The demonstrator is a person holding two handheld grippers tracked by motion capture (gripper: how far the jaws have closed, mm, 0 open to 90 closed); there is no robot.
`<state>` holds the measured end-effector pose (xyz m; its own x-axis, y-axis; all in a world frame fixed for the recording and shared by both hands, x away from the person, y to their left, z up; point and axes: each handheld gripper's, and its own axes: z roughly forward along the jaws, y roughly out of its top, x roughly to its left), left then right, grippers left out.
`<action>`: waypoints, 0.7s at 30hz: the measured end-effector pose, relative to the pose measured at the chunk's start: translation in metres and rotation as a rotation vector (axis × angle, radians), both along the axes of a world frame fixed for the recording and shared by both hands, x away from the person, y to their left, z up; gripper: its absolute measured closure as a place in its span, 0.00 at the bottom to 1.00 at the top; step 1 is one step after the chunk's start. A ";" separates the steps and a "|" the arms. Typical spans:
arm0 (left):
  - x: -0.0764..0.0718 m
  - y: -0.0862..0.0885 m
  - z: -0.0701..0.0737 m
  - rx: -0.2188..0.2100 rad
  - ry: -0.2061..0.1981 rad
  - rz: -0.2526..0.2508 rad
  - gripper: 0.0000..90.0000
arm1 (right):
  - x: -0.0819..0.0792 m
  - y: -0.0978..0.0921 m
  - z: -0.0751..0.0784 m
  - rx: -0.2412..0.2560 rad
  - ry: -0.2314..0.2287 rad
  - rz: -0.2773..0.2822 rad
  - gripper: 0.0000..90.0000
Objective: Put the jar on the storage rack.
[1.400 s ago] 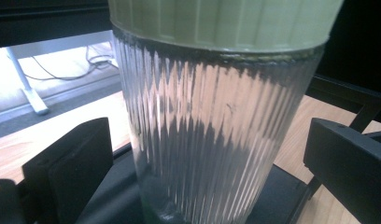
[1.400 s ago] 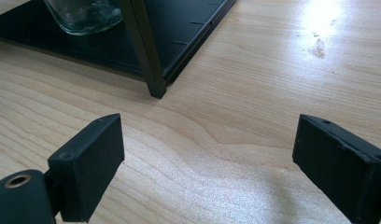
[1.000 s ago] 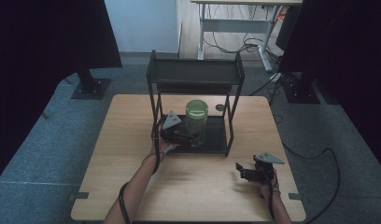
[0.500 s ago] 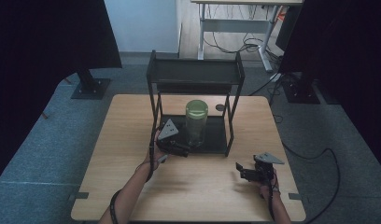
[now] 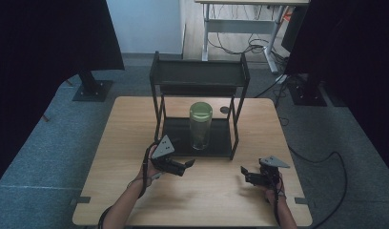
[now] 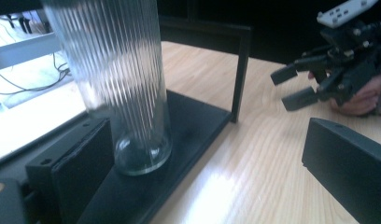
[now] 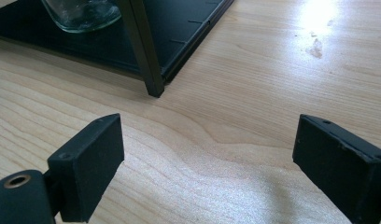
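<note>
Backed away from the ribbed glass jar (image 5: 200, 125) since a second ago, the left hand-held gripper (image 5: 187, 164) hangs wide open and empty near the rack (image 5: 199, 78) where it stands, so a careless swing could topple it.

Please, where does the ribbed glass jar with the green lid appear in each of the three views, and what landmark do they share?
High view: the jar stands at picture centre, on the black rack's bottom shelf.
Left gripper view: the jar fills the upper left, upright, lid cut off.
Right gripper view: the jar's rounded base sits at the top left edge.
Shared landmark: the rack's front right leg.
</note>
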<state>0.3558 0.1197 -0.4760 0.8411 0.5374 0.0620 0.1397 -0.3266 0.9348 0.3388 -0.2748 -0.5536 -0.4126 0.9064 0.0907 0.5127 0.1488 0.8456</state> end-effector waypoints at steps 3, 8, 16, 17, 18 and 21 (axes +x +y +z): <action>-0.008 0.007 -0.006 0.020 0.009 0.001 0.03 | 0.000 0.000 0.000 -0.002 0.001 0.000 0.10; -0.025 0.017 -0.016 0.052 0.014 -0.003 0.03 | -0.001 0.000 0.000 -0.001 -0.003 -0.002 0.10; -0.047 0.031 -0.039 0.083 0.061 0.007 0.03 | 0.000 0.001 0.000 -0.013 -0.003 0.000 0.10; -0.049 0.032 -0.043 0.101 0.062 0.011 0.02 | -0.001 0.002 0.000 -0.013 -0.001 0.004 0.10; -0.053 0.034 -0.049 0.115 0.072 0.015 0.02 | -0.001 0.002 0.000 -0.014 -0.001 0.006 0.10; -0.053 0.037 -0.054 0.121 0.092 0.025 0.02 | -0.001 0.002 0.000 -0.014 0.000 0.011 0.10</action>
